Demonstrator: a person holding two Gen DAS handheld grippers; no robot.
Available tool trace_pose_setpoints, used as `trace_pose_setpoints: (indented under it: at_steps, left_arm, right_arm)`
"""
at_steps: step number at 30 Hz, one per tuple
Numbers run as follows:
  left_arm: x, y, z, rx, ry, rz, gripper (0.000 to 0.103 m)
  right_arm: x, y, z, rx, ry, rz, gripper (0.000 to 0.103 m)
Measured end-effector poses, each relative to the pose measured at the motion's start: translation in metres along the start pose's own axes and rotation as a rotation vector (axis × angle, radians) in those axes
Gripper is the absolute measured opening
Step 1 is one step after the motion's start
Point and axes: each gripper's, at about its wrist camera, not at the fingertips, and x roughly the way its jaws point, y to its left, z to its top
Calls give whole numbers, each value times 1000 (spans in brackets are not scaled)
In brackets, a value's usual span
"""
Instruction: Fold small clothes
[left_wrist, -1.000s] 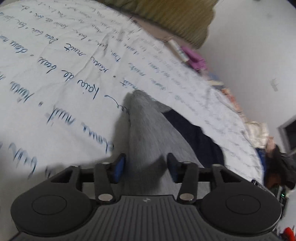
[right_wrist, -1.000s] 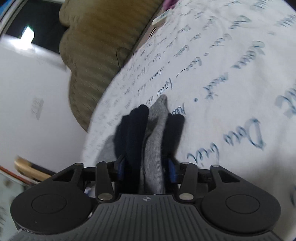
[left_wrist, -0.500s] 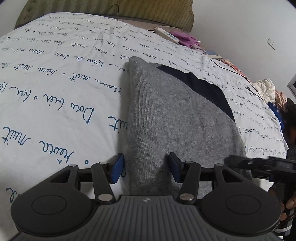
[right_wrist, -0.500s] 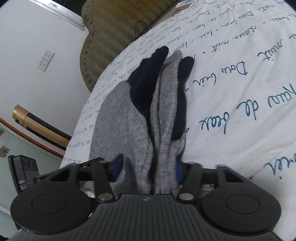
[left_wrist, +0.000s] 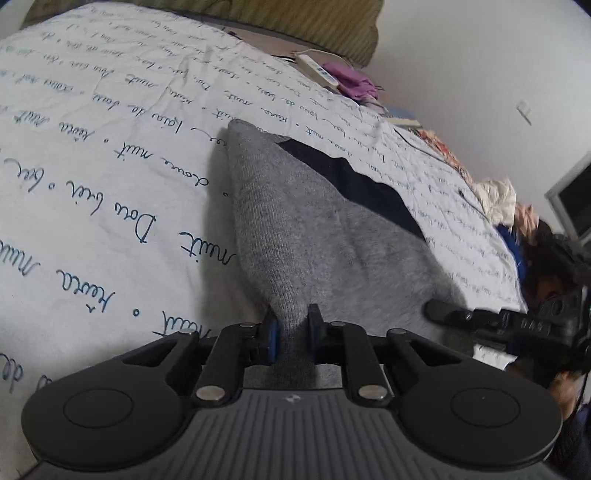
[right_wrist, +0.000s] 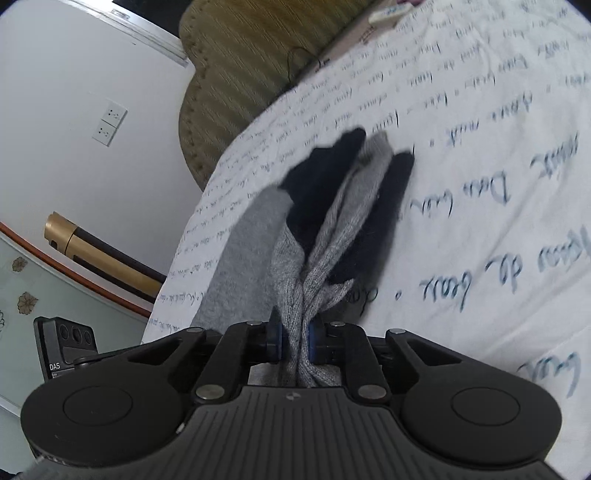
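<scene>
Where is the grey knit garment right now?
The grey knit garment lies on the script-printed bedsheet, its near edge pinched in the left tool and the right tool.

Our left tongs have just closed, pinching grey knit cloth. Our right tongs have likewise just closed, clamping bunched grey cloth, pointing toward twelve o'clock.

a coarse matt knit garment lies on smooth printed cotton-like bedsheet.
</scene>
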Motion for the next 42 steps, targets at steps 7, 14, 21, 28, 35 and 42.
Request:
trace_pose_setpoints:
  at_steps: [7, 14, 21, 28, 35, 42]
  left_arm:
    - [4, 12, -15, 8, -7, 47, 28]
    - [-29, -46, -30, 388, -280, 265, 36]
    - [24, -75, -65, 563, -187, 280, 36]
    - [21, -62, -73, 549, -190, 250, 42]
    - [16, -55, -70, 520, -196, 223, 43]
    - [-18, -26, -54, 335, -201, 219, 61]
  right_arm:
    - [14, -31, -16, 61, 68, -54, 38]
    - [-12, -20, 48, 29, -172, -84, 51]
    - [57, -17, 103, 23, -132, -166, 50]
    - [75, -11, 99, -67, -121, -207, 13]
    - [62, -37, 84, 41, -161, -181, 30]
    - [-1, -24, 33, 7, -97, -104, 45]
